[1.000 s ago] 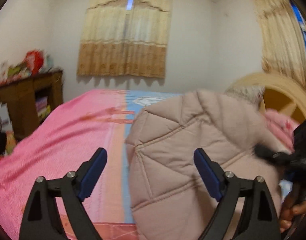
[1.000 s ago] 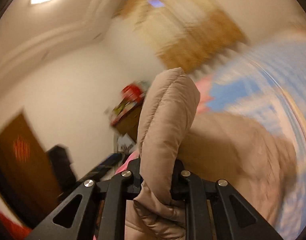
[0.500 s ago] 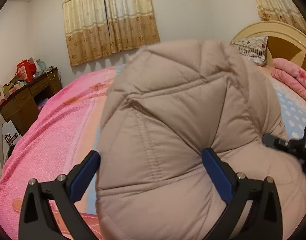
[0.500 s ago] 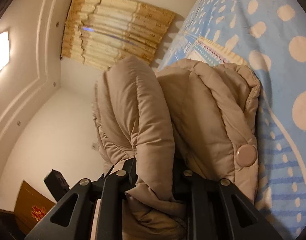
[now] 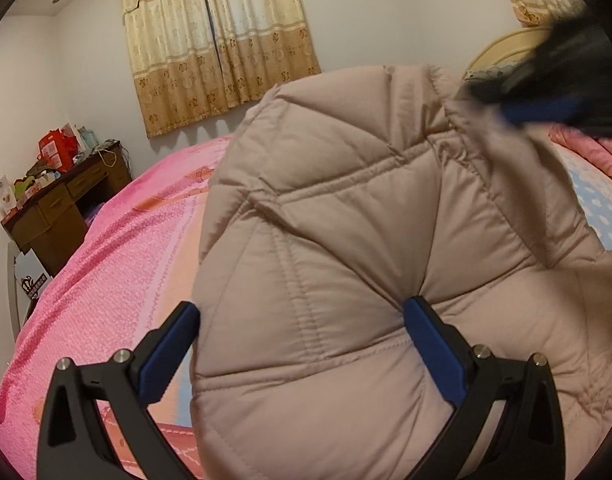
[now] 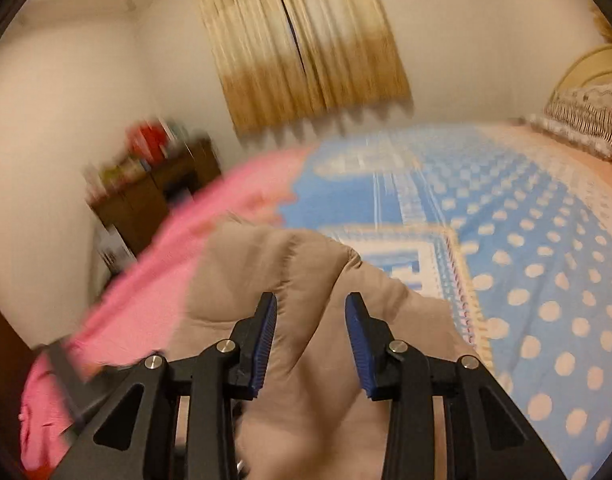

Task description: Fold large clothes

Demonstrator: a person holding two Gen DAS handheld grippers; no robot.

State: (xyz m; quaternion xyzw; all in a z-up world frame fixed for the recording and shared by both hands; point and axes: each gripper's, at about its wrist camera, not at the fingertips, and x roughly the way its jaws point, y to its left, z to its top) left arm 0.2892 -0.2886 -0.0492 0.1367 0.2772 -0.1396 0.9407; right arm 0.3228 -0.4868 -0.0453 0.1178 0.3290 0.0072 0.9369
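A: Big things first?
B: Bed (image 6: 546, 240) fills both views: pink cover (image 5: 105, 280) lower left, blue dotted sheet (image 6: 554, 288) right. Quilted beige coat (image 5: 346, 260) lies on it, centre to lower right of the left wrist view, bottom centre of the right wrist view.

A: Left gripper (image 5: 301, 316)?
B: Pitched down at the coat, jaws spread as wide as they go. A bulging quilted panel sits between the blue pads; the right pad dents the fabric, the left stands at its edge. Can't tell whether there's real clamping.

A: Right gripper (image 6: 310, 300)?
B: Also angled down, over the coat's folded edge. Jaws part open and just been opening. Fabric shows behind the gap, pads clear of it, so nothing gripped.

A: What does each view add?
B: Left wrist view: right gripper as a dark blur at upper right above the coat's collar edge, a pink bundle (image 5: 594, 152) below it, sharp curtains (image 5: 217, 40) top centre, and a cluttered wooden desk (image 5: 65, 208) at left. Right wrist view: heavy smear on the left half, striped pillow (image 6: 586, 124) against the headboard (image 6: 590, 62) at upper right.
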